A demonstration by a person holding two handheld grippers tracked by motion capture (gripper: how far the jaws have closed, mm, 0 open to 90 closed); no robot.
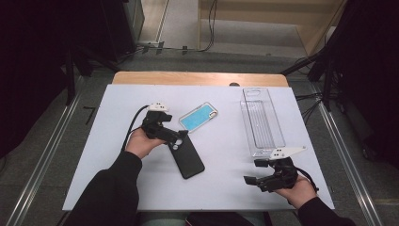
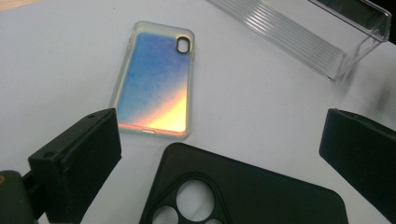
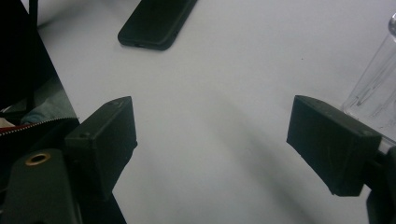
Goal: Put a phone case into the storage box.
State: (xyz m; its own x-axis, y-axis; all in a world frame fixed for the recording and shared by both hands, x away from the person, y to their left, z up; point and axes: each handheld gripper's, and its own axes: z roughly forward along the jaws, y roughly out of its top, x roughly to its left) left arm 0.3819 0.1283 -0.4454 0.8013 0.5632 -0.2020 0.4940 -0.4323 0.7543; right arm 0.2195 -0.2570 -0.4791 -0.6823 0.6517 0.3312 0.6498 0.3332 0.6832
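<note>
The left gripper (image 1: 178,137) hangs over the camera end of the black case (image 1: 187,157), mid-frame on the tabletop (image 1: 221,188), jaws apart. To grasp cleanly, straddle one edge before closing. The right gripper (image 1: 253,172), lower right, gapes empty beside the clear tray (image 1: 261,120).

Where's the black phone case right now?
In the high view the black phone case lies flat on the white mat, left of centre, just below the iridescent blue case, its camera end under the open left gripper.

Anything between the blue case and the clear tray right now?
No. Between the blue case and the clear tray lies bare white table sheet, seen in the high view.
</note>
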